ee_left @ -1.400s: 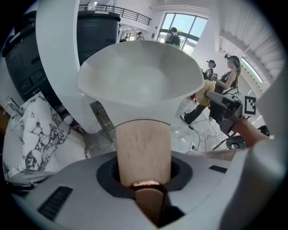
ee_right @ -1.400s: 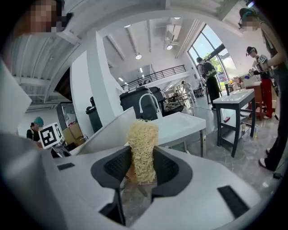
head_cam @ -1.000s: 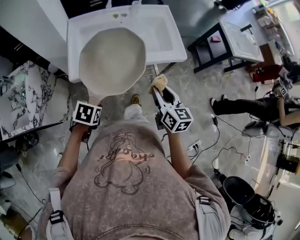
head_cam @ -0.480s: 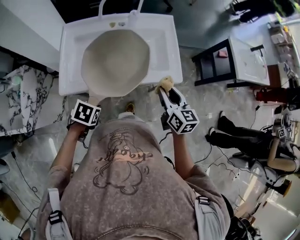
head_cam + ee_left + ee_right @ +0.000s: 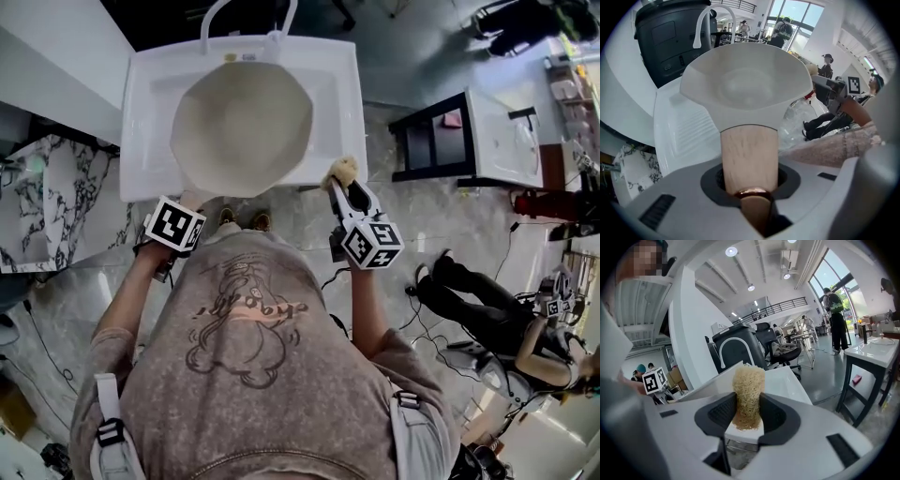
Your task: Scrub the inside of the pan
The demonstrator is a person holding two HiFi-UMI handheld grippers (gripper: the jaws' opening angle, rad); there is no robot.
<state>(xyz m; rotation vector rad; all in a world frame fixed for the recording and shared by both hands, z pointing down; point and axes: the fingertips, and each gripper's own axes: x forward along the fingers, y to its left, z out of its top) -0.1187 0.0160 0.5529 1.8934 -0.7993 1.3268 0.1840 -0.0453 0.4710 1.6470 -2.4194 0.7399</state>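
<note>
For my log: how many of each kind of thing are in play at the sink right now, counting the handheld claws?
pan: 1
scrubber: 1
sink: 1
faucet: 1
claws: 2, left claw shut on the pan's handle, right claw shut on the scrubber
Total: 6

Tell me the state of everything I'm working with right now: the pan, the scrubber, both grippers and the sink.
pan: inside facing up, looks empty, held over the sink.
wooden handle: clamped between the left jaws.
scrubber: clamped upright, not touching the pan.
left gripper: shut on the pan's handle.
right gripper: shut on the scrubber.
sink: basin mostly covered by the pan.
</note>
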